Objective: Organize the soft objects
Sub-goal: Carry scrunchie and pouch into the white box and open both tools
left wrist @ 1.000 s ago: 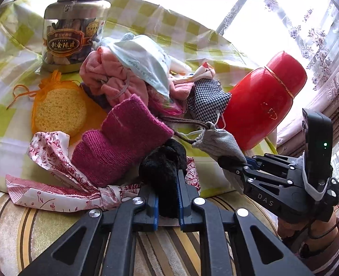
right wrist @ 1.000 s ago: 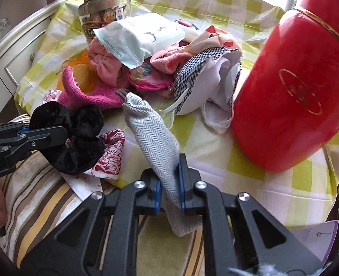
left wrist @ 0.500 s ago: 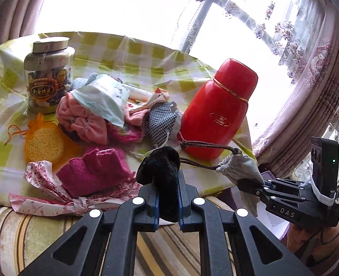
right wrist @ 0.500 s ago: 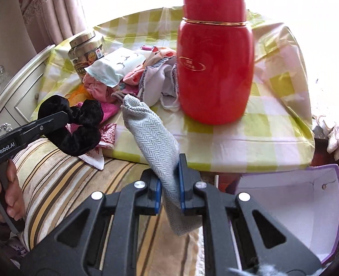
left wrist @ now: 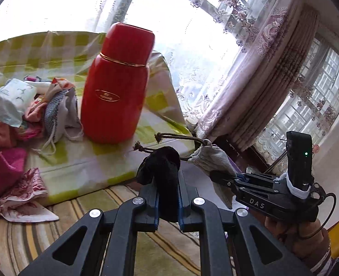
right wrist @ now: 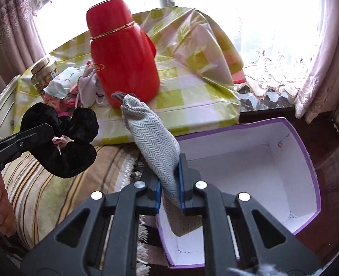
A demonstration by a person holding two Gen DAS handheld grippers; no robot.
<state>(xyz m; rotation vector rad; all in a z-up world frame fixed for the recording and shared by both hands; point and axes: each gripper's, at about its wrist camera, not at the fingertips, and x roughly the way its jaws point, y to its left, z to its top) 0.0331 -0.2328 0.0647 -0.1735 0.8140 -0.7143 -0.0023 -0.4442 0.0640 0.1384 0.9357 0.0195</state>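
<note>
A table under a yellow-and-white checked cloth (left wrist: pixel 114 158) stands before a bright window hung with lace and mauve patterned curtains (left wrist: pixel 256 87). At the table's left edge, in the left wrist view, lies a heap of soft things: a magenta knit piece (left wrist: pixel 3 172) above a red-printed white cloth (left wrist: pixel 19 197) that hangs over the front edge, then a pale blue packet (left wrist: pixel 8 101) on pink fabric and a checked pouch (left wrist: pixel 59 112). A tall red flask (left wrist: pixel 116 87) stands upright just right of that heap, near the table's right edge. In the right wrist view a gold-lidded jar (right wrist: pixel 42 73) shows at the far left corner, beside a cream cabinet (right wrist: pixel 1 112). A striped cushion (right wrist: pixel 45 191) lies against the table's front edge.

The left gripper (left wrist: pixel 167 197) is clamped tight on a black velvet scrunchie (left wrist: pixel 162 172), held off the table's front right corner, above the striped cushion. To its right, the right gripper (right wrist: pixel 169 191) is pinched shut on a grey herringbone drawstring pouch (right wrist: pixel 155 138), whose brown cord (left wrist: pixel 176 135) trails toward the table. The pouch hangs over the near left corner of an open purple-edged white box (right wrist: pixel 291 124), which sits on dark flooring below the table's right edge.
</note>
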